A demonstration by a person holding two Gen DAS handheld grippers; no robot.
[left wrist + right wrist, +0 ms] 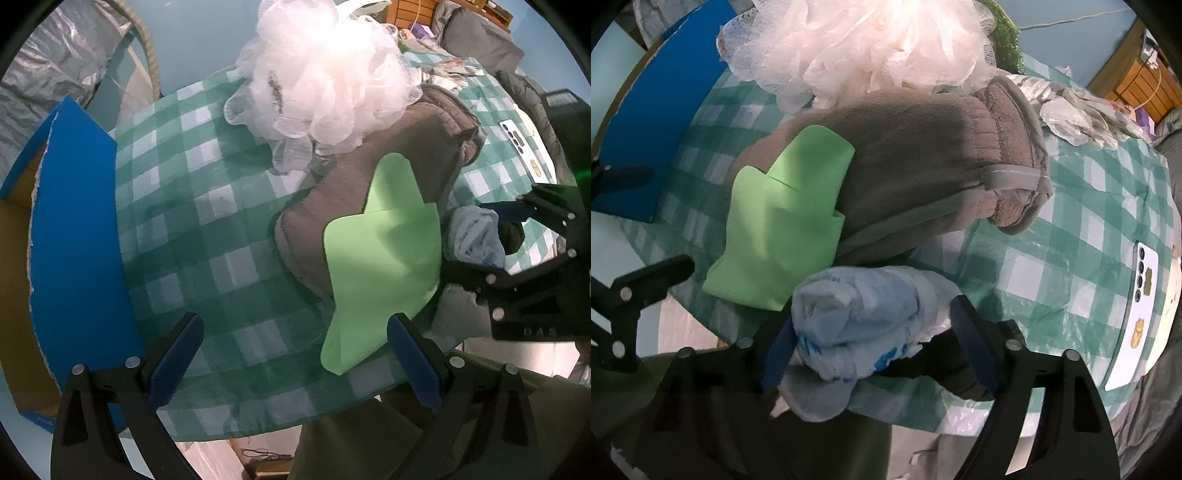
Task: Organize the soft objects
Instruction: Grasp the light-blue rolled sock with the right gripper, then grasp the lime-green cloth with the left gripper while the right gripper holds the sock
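Green-checked tablecloth (207, 229) carries a grey slipper (923, 155) topped by a white mesh loofah (325, 74), with a green cloth (384, 258) draped over its near end. Your left gripper (295, 354) hovers low at the table edge, fingers spread and empty; your right gripper (879, 332) clamps a rolled pale-blue cloth (864, 317) just beside the slipper.

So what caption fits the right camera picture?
Right gripper grasps a light blue cloth bundle beside the green cloth.

Box (74, 221): left edge of frame, on table (207, 229).
Loofah (325, 74): top centre, on towel (424, 140).
Cloth (384, 258): centre right, over towel.
Phone (524, 147): far right.
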